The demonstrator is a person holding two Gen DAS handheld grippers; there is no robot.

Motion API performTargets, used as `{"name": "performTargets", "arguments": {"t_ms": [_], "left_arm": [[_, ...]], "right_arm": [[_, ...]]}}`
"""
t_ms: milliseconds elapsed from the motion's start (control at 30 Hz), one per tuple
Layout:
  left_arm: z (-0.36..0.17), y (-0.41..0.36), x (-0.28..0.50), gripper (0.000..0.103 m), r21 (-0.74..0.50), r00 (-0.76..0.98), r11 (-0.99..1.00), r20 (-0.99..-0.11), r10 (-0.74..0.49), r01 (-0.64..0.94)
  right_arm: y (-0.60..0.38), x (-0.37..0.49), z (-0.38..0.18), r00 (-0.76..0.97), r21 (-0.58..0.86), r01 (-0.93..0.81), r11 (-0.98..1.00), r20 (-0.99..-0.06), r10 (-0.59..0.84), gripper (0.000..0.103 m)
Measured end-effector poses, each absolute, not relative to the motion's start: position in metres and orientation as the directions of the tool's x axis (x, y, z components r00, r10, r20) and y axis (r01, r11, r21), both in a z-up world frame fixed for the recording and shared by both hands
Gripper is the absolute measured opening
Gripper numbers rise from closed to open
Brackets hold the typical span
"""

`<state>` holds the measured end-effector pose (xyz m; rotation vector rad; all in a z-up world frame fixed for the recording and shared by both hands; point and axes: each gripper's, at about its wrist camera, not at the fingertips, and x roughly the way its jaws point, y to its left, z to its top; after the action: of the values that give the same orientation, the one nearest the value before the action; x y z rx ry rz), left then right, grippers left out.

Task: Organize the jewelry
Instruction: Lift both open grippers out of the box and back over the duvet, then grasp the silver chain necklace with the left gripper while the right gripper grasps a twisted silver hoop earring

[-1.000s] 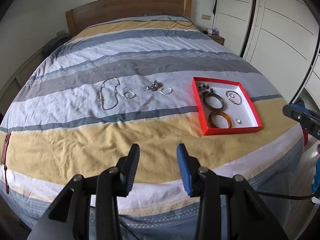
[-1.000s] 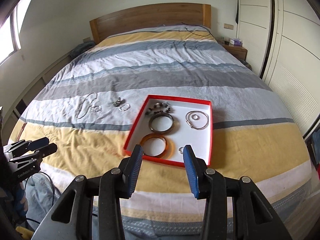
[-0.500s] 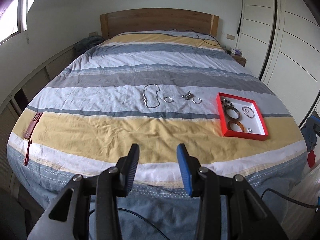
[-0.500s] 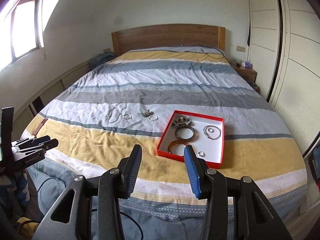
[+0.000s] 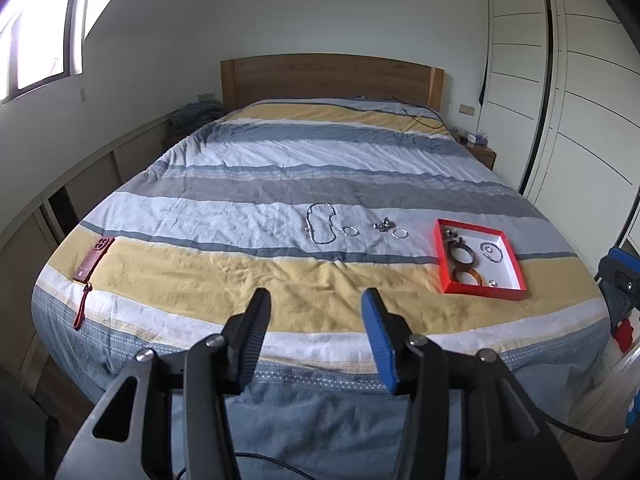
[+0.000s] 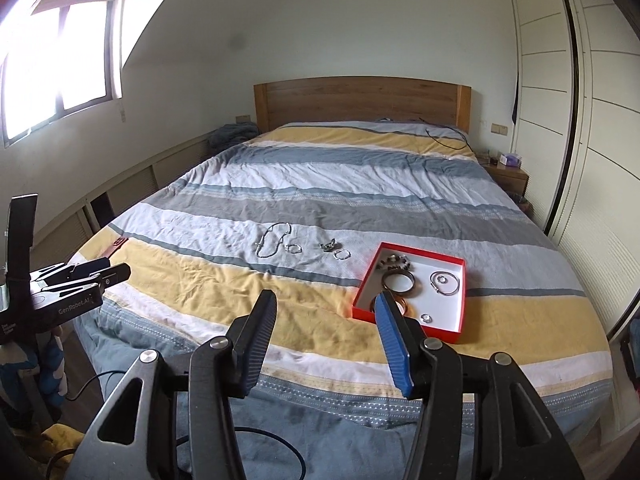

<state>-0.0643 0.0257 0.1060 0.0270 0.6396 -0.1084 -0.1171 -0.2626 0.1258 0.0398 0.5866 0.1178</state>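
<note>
While you held both tools back from the foot of the bed (image 5: 224, 280), neither one carried anything. Your left gripper (image 5: 316, 304) had its jaws spread, having just been opening, with only the striped duvet showing through the gap. Your right gripper (image 6: 326, 308) stood the same way, jaws apart and just opened wider, nothing between them; its blue finger (image 6: 390, 336) overlapped the near edge of the red tray (image 6: 462, 300) in the right wrist view without touching it.

The jewelry sat in two groups. In the left wrist view, the red tray lay at about 2 o'clock from your left gripper, holding a dark bangle (image 5: 462, 251), an amber bangle (image 5: 467, 276) just nearer you, a thin silver bangle (image 5: 492, 250), a small ring (image 5: 493, 282) and a dark beaded piece (image 5: 451, 235) in the far corner. Loose on the duvet at 12 o'clock lay a silver necklace (image 5: 320, 228), then a small hoop (image 5: 351, 230), a crumpled silver piece (image 5: 385, 225) and another hoop (image 5: 400, 233), running rightward toward the tray. A red phone (image 5: 94, 260) lay at 10 o'clock near the bed's edge.
</note>
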Motion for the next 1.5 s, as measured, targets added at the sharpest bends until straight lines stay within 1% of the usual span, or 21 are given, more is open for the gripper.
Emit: {"name": "performTargets", "arguments": {"t_ms": [233,367,567,1167,1400,1433,1500], "left_arm": [[0.106,0.039,-0.054,0.046,-0.007,0.802,0.997,-0.594,-0.062,0.071],[0.1,0.038,-0.039,0.047,-0.01,0.786,0.998,-0.615,-0.056,0.063],[0.082,0.028,-0.002,0.047,-0.003,0.739,0.997,-0.671,-0.064,0.083],[0.004,0.001,0.11,0.047,0.004,0.581,0.994,-0.812,-0.059,0.107],[-0.036,0.0,0.161,0.047,-0.038,0.511,0.992,-0.854,-0.096,0.122],[-0.041,-0.002,0.17,0.047,-0.042,0.505,0.991,-0.857,-0.102,0.128],[-0.049,-0.006,0.19,0.053,-0.055,0.5,0.988,-0.858,-0.12,0.142]], "right_arm": [[-0.245,-0.095,0.117,0.805,0.068,-0.149,0.986,-0.571,0.161,0.051],[-0.239,-0.075,0.108,0.792,0.064,-0.167,0.984,-0.586,0.172,0.051],[-0.237,-0.039,0.088,0.76,0.085,-0.172,0.981,-0.623,0.187,0.051],[-0.233,0.074,0.019,0.635,0.13,-0.196,0.972,-0.739,0.227,0.051],[-0.226,0.131,-0.012,0.578,0.148,-0.211,0.966,-0.778,0.245,0.051],[-0.225,0.141,-0.017,0.57,0.147,-0.212,0.966,-0.784,0.245,0.051],[-0.224,0.16,-0.025,0.556,0.141,-0.211,0.967,-0.796,0.237,0.051]]}}
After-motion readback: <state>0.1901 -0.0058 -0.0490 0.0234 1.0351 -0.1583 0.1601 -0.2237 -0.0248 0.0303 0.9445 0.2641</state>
